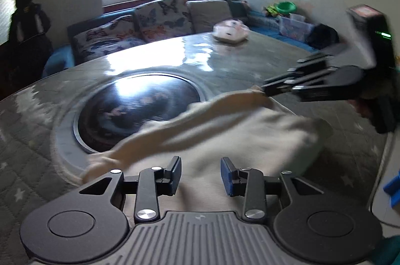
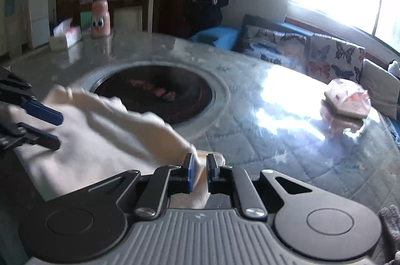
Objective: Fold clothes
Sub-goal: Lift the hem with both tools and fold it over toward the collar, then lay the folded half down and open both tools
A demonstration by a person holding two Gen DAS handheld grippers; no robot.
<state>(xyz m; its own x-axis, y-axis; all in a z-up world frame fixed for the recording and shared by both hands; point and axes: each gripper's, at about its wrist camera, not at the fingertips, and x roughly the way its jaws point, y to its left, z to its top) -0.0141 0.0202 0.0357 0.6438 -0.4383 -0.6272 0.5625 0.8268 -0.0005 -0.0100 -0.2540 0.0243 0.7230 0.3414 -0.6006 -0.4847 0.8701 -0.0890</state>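
Observation:
A cream garment lies bunched on the round table, partly over its dark centre disc. My left gripper is open just above the garment's near part, holding nothing. My right gripper is shut on an edge of the cream garment and lifts it. In the left wrist view the right gripper comes in from the right, pinching the cloth's far edge. In the right wrist view the left gripper shows at the left, open over the cloth.
The table has a glossy quilted cover. A pink folded bundle lies at its far side. A tissue box and a pink bottle stand on the far edge. A sofa with butterfly cushions is behind.

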